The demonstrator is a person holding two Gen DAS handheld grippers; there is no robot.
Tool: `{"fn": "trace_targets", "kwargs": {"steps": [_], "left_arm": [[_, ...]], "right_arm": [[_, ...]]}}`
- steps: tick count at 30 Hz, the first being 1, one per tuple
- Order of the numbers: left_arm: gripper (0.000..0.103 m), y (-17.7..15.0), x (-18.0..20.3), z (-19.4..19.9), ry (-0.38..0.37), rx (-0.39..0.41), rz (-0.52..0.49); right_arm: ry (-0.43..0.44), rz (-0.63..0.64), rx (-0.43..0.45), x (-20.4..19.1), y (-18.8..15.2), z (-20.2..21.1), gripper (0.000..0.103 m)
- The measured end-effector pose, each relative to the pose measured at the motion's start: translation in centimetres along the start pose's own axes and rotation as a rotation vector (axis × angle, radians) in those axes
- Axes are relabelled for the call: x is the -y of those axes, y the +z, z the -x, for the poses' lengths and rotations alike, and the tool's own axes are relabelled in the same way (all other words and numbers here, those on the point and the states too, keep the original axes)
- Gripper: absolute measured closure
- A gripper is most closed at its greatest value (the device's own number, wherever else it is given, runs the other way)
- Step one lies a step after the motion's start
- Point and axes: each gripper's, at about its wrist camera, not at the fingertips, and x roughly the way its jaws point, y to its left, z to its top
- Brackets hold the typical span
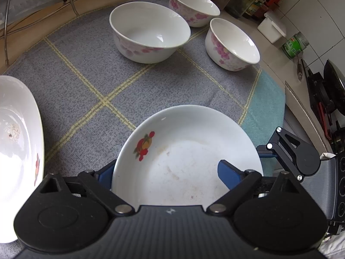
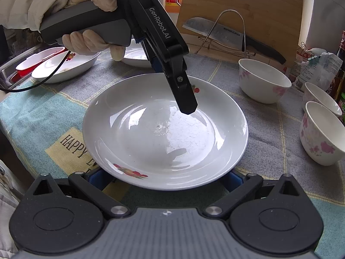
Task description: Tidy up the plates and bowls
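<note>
Straddling the far rim of the plate, which lies on the checked cloth between both tools, the left gripper stands well open with one finger over the dish and one outside it, gripping nothing yet. The right gripper is spread wide at the near rim, also empty. The left should probably close squarely on the rim before lifting toward the other plate, keeping the plate level.

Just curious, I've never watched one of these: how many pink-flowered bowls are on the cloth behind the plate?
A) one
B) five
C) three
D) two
C: the left wrist view shows three bowls: a large bowl, a far bowl and a right-hand bowl, each standing apart.
</note>
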Motion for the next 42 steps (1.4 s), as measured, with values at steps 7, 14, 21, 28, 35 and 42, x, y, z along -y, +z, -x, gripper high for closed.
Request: {"fn": "trace_targets", "kwargs": {"steps": [7, 14, 21, 28, 35, 42], "left_arm": [[0.01, 0.0, 0.5, 0.1, 0.021, -0.01, -0.038], [0.01, 0.0, 0.6, 0.7, 0.016, 0.002, -0.047], [0.01, -0.3, 0.6, 1.3, 0.022, 0.016, -0.036], [0.01, -1.1, 0.5, 2.9, 0.032, 0.047, -0.014], [0.01, -2.6, -0.4, 5.0, 0.058, 0.082, 0.042], [0.01, -5.0, -1.8, 7.5, 0.098, 0.122, 0.113]], "right_arm": [[-0.021, 0.01, -0.009, -0.3, 0.2, -0.1, 0.0], [-0.014, 0.002, -0.022, -0.1, 0.5, -0.1, 0.0], [-0.011, 0.022, -0.023, -0.2, 1.1, 0.2, 0.0], [0.018, 0.045, -0.026, -0.3, 2.2, 0.4, 0.0], [0.066, 0.095, -0.022, -1.1, 3.9, 0.3, 0.0], [0.124, 0.157, -0.016, -2.6, 5.8, -0.6, 0.0]]}}
